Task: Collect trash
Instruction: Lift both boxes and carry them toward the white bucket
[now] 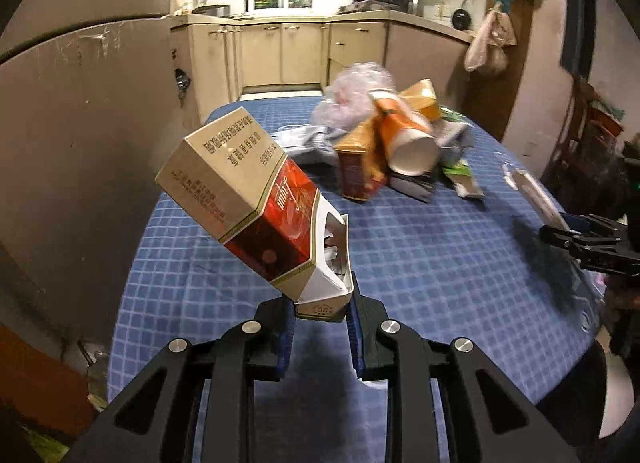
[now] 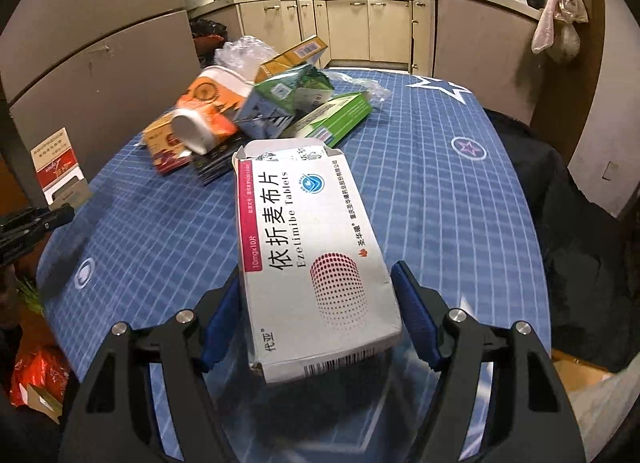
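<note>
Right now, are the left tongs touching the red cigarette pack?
Touching. The left wrist view shows the left tongs shut on the red cigarette pack's open end, both pads against it, holding it clear above the table.

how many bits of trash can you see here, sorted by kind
boxes held in grippers: 2 (red cigarette pack, white tablet box)
paper cups: 1
boxes and cartons in the pile: about 5
clear plastic bags: 1
total: about 9

We see red cigarette pack (image 1: 256, 203) tilted, lid open, lifted; white tablet box (image 2: 312, 259) lifted; trash heap (image 2: 256, 103) mid-surface.
</note>
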Demonstrator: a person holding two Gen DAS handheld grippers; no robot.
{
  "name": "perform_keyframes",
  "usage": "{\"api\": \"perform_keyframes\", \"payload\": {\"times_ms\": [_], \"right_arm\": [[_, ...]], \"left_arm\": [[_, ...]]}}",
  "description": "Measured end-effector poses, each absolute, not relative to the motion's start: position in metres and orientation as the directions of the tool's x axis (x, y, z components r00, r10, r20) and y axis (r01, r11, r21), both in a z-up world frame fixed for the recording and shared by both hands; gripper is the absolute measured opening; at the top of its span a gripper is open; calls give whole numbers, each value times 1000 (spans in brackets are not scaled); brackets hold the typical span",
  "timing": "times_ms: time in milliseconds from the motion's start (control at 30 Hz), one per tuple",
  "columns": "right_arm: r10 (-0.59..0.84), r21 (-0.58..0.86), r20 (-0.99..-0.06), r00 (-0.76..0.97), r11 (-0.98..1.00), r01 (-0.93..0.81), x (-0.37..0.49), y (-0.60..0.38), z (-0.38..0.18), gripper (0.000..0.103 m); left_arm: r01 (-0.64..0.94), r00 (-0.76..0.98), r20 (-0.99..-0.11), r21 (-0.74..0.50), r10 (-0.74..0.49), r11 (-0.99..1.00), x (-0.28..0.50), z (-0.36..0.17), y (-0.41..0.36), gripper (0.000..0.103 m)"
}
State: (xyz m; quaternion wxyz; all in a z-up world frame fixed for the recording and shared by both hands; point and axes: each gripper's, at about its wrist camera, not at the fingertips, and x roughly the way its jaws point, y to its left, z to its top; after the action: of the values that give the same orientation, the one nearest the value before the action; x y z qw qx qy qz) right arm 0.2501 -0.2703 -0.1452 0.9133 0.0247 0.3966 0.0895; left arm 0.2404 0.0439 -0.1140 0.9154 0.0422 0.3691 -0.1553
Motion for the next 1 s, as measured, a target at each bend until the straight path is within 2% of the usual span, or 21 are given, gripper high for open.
{"api": "perform_keyframes", "payload": {"times_ms": [333, 700, 1000], "right_arm": [[225, 159, -687, 691, 974, -160, 207, -256, -131, 69], [178, 140, -680, 712, 984, -113, 175, -259, -128, 69], [135, 141, -665, 735, 988, -54, 147, -268, -123, 69]], "left_arm": [[400, 668, -675, -27, -312, 916, 206, -100, 6, 25], [418, 710, -649, 75, -274, 906, 195, -92, -43, 25], [415, 715, -648, 93, -261, 905, 190, -90, -51, 25]]}}
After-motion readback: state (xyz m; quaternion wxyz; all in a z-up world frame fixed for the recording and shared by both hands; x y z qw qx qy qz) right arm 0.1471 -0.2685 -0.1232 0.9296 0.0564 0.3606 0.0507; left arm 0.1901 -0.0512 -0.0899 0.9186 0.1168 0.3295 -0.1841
